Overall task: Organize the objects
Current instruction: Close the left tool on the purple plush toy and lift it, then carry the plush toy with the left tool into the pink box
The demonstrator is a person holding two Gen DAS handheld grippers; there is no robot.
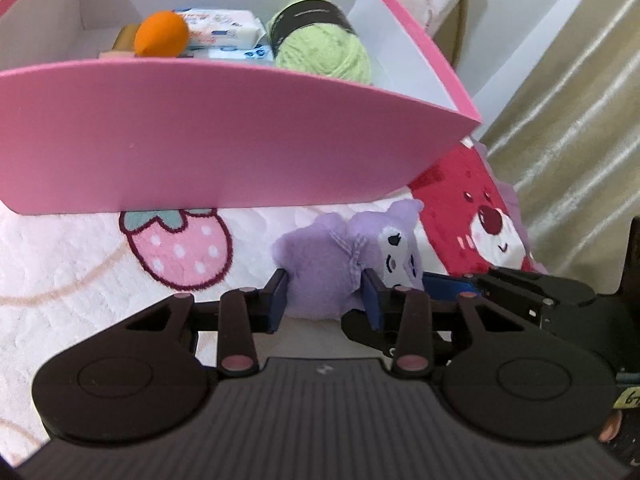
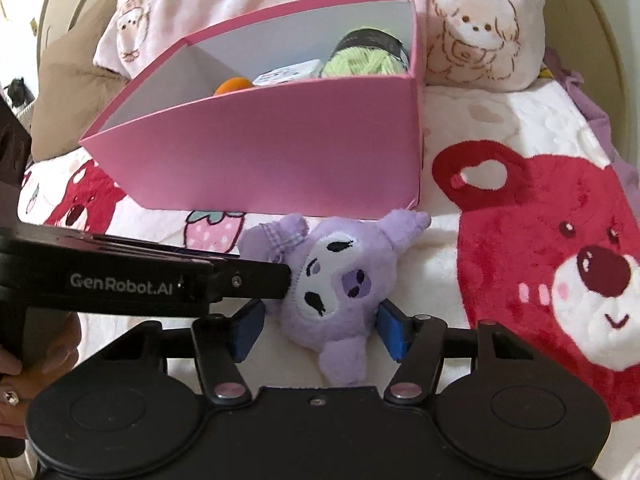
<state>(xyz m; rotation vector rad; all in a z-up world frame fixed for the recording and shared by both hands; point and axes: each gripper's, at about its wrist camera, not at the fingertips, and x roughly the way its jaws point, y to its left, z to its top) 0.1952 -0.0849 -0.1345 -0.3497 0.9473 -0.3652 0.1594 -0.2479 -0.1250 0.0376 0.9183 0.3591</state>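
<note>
A purple plush toy (image 1: 344, 256) (image 2: 340, 280) lies on the blanket just in front of a pink box (image 1: 200, 140) (image 2: 280, 148). My left gripper (image 1: 326, 300) has its blue pads against both sides of the plush and pinches it. My right gripper (image 2: 322, 330) straddles the plush's lower part; its pads stand wide, with gaps at both sides. The left gripper's finger (image 2: 248, 280) reaches the plush from the left in the right wrist view. The box holds an orange ball (image 1: 162, 34), tissue packs (image 1: 224, 32) and green yarn (image 1: 324, 46).
The pink-and-white blanket (image 2: 460, 240) with red bear (image 2: 580, 272) and strawberry (image 1: 180, 248) prints covers the bed. Pillows (image 2: 480, 32) lie behind the box. A curtain (image 1: 580, 100) hangs at the right.
</note>
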